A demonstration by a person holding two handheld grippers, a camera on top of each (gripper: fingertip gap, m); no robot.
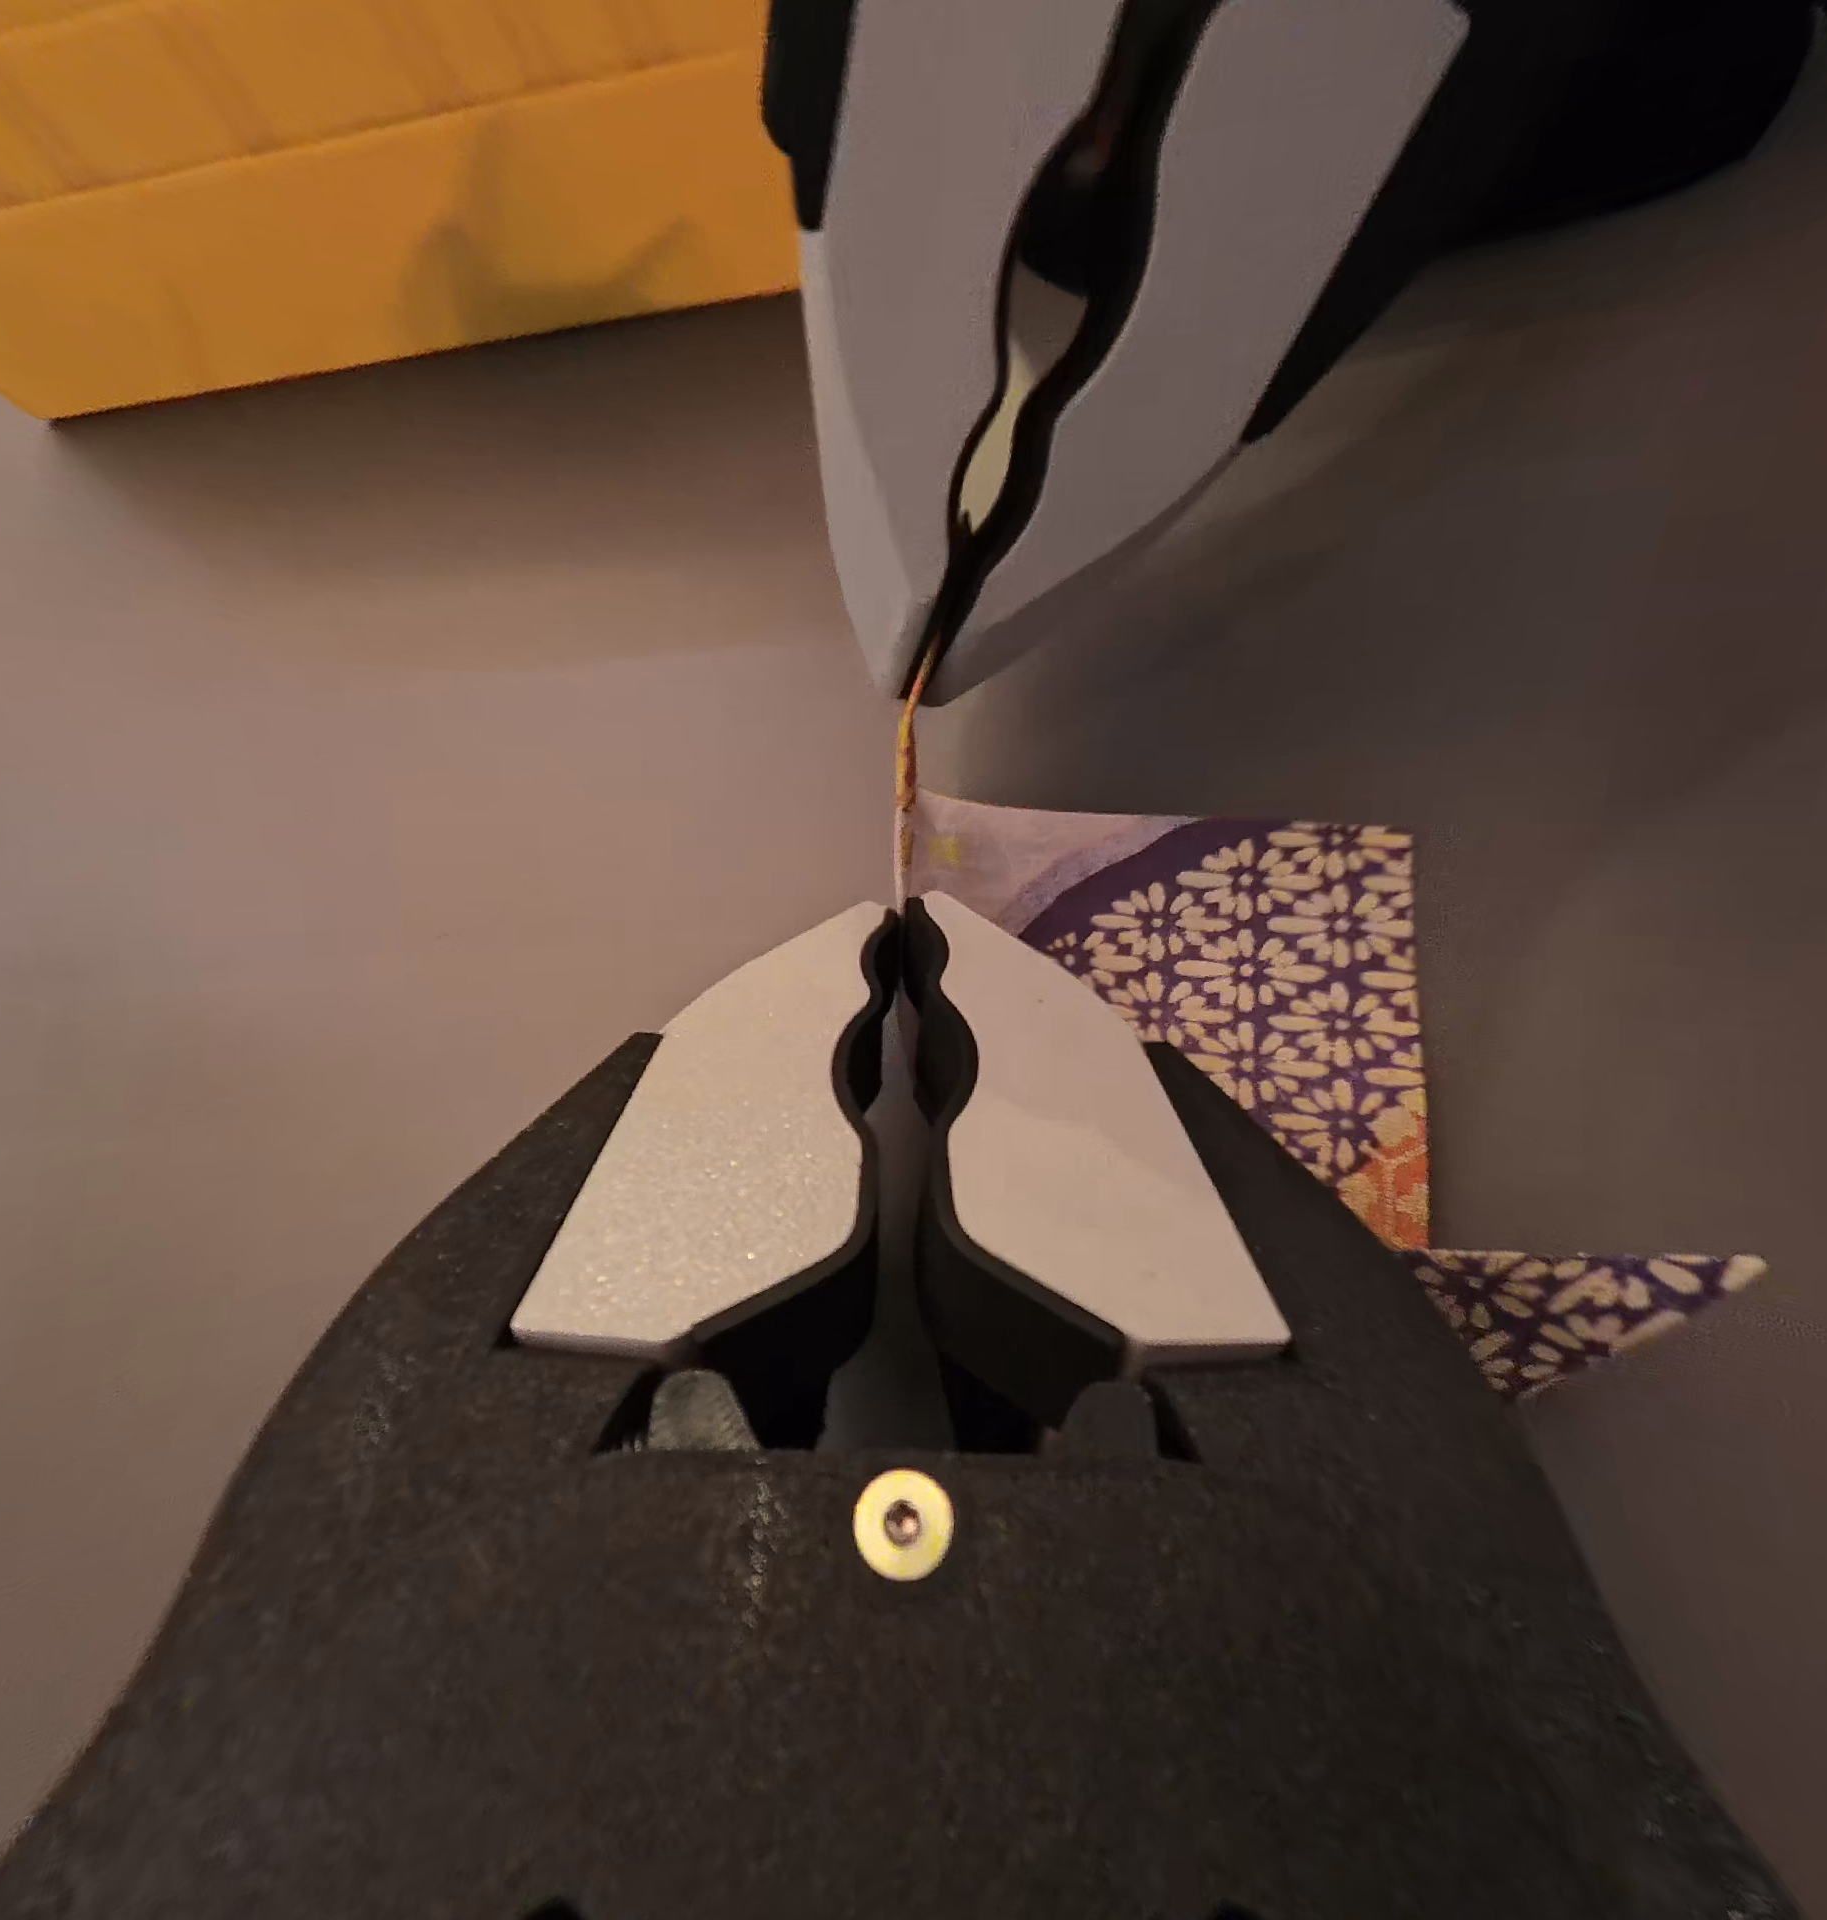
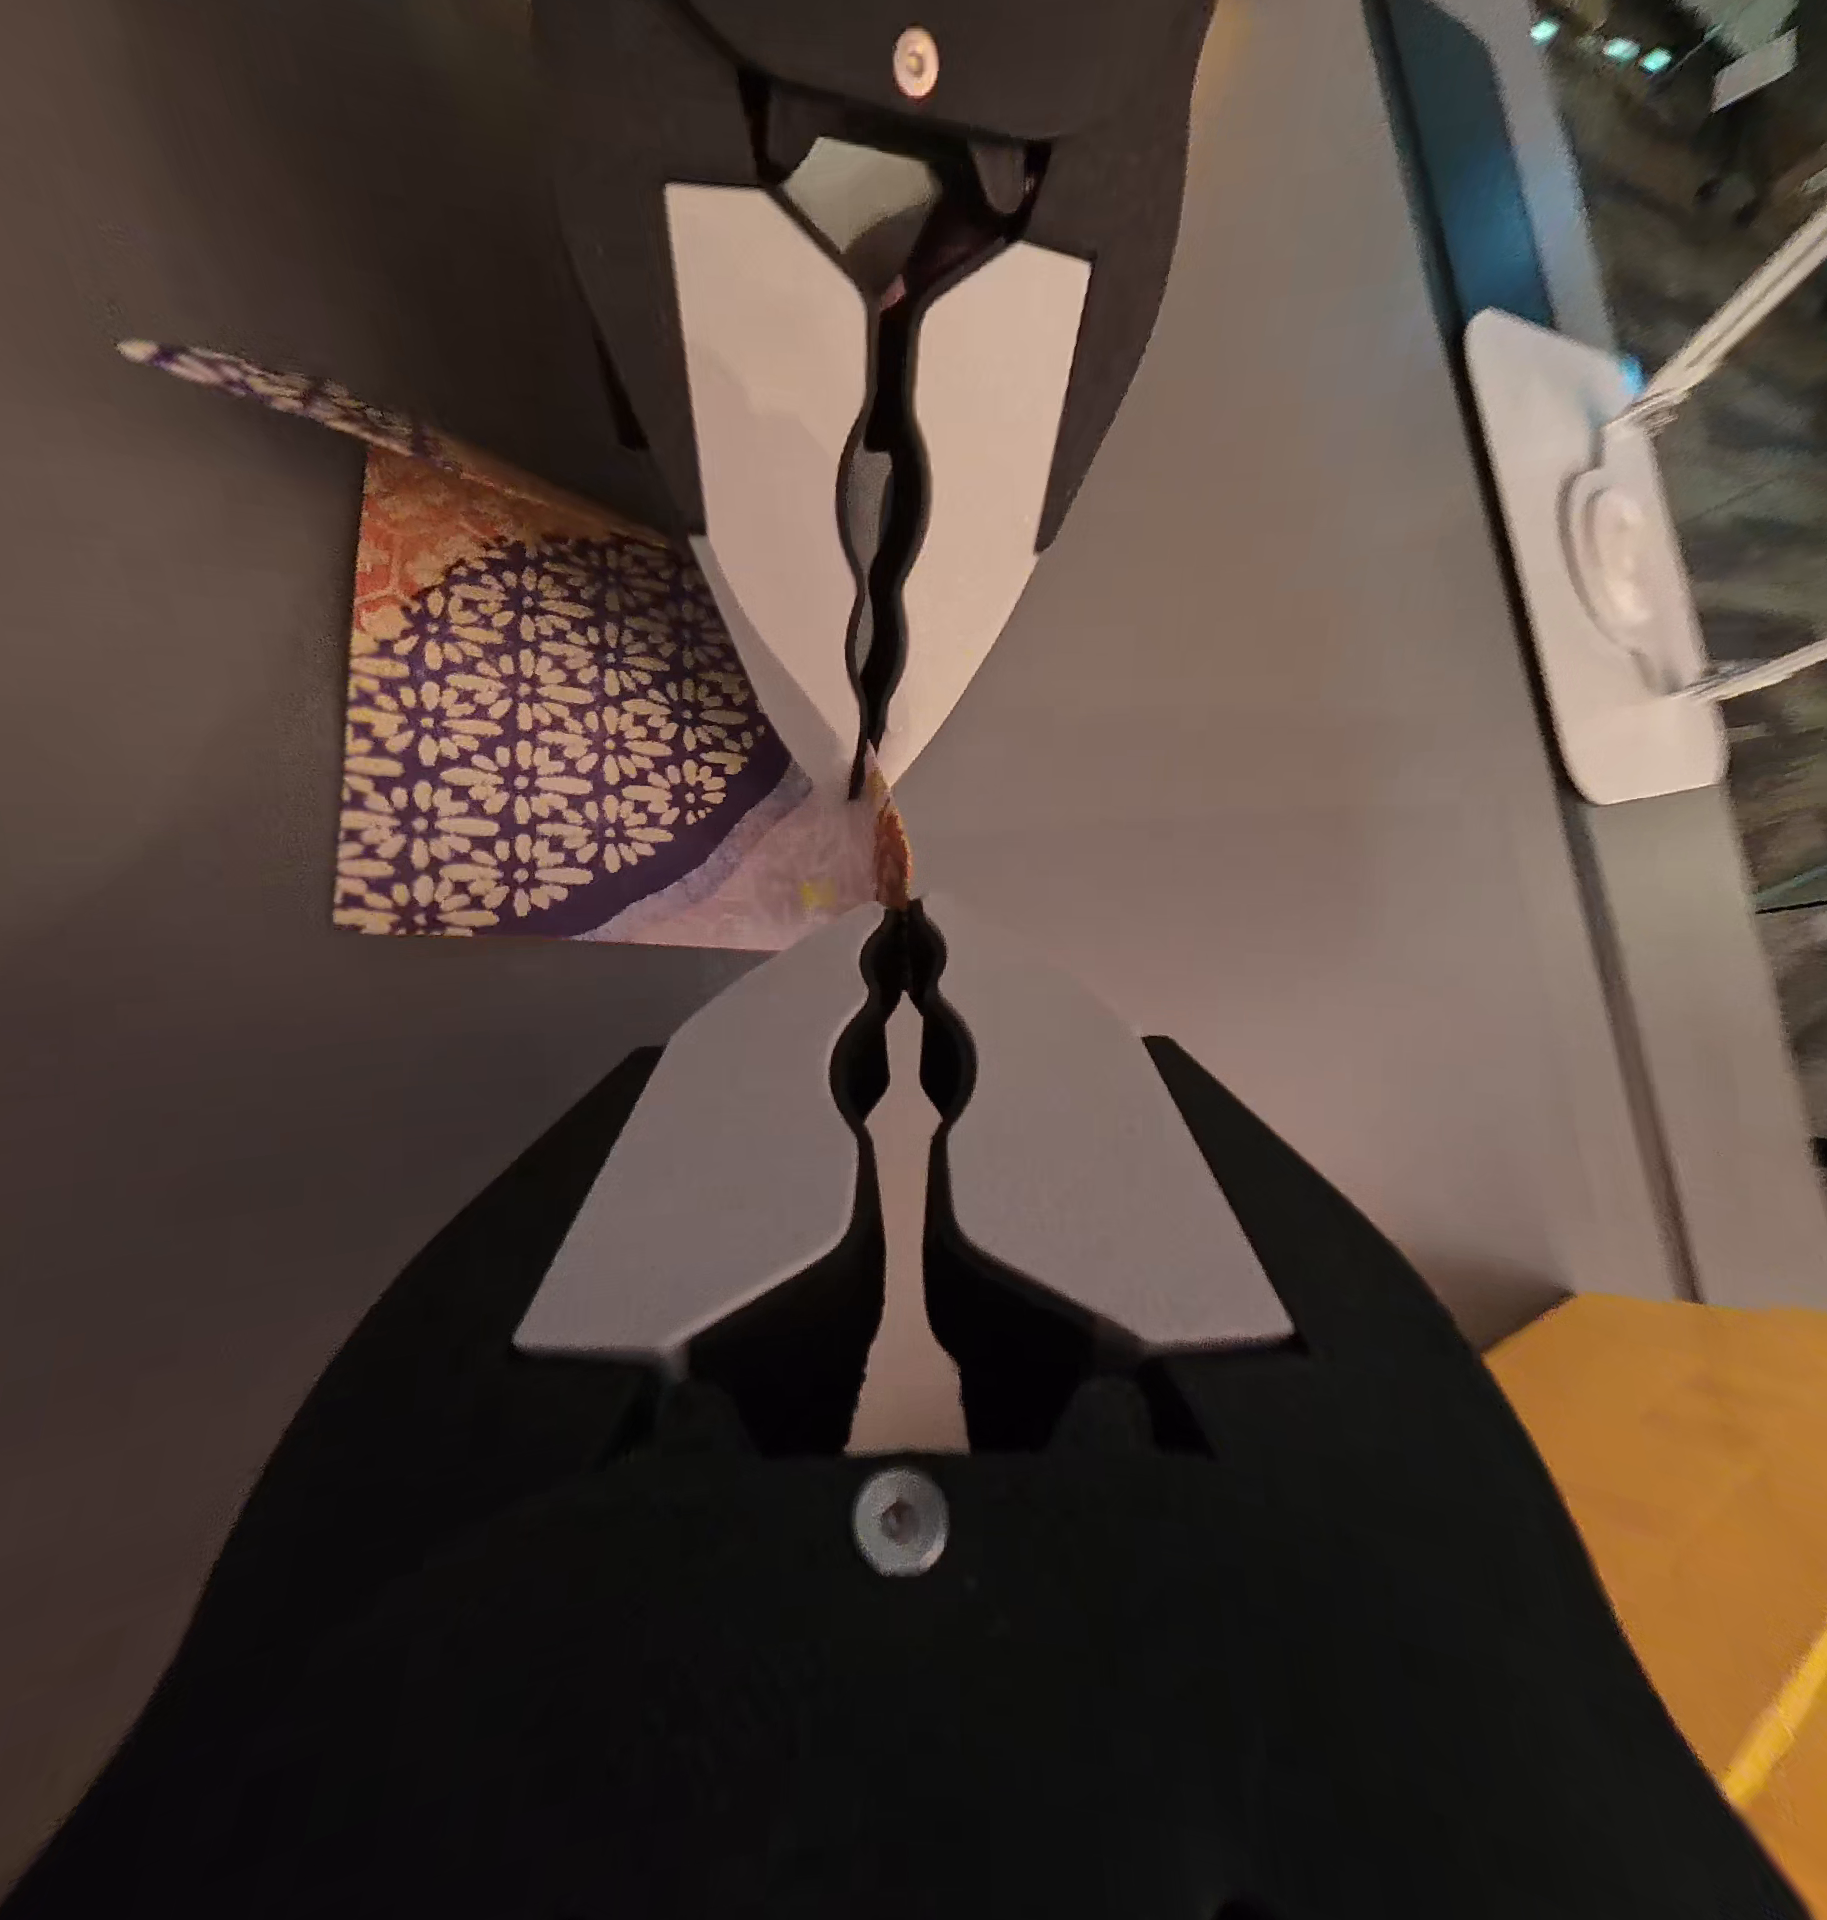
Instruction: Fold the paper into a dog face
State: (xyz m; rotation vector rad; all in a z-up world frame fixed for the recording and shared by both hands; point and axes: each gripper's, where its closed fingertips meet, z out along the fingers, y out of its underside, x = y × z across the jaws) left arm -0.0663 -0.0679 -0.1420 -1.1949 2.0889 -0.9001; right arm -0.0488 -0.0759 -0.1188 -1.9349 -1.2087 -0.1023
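Observation:
The paper [image 1: 1252,987] has a purple and cream flower print with orange and lilac patches. It is partly folded and lies on the grey table [image 1: 369,831]. A narrow fold of it [image 1: 909,769] stands up between the two grippers. My left gripper [image 1: 904,914] is shut on the near end of that fold. My right gripper [image 1: 924,681] comes in from the far side, tips down, and is shut on the other end. In the right wrist view the paper [image 2: 535,727] spreads to the left, my right gripper [image 2: 904,914] faces the left gripper [image 2: 867,779], and their tips are a short way apart.
An orange-yellow box [image 1: 317,187] stands on the table at the far left in the left wrist view, and it shows at the lower right in the right wrist view [image 2: 1667,1507]. A white flat holder with a wire frame [image 2: 1595,582] sits by the table's edge. Only a small space, under 4 cm, lies between the two pairs of fingers.

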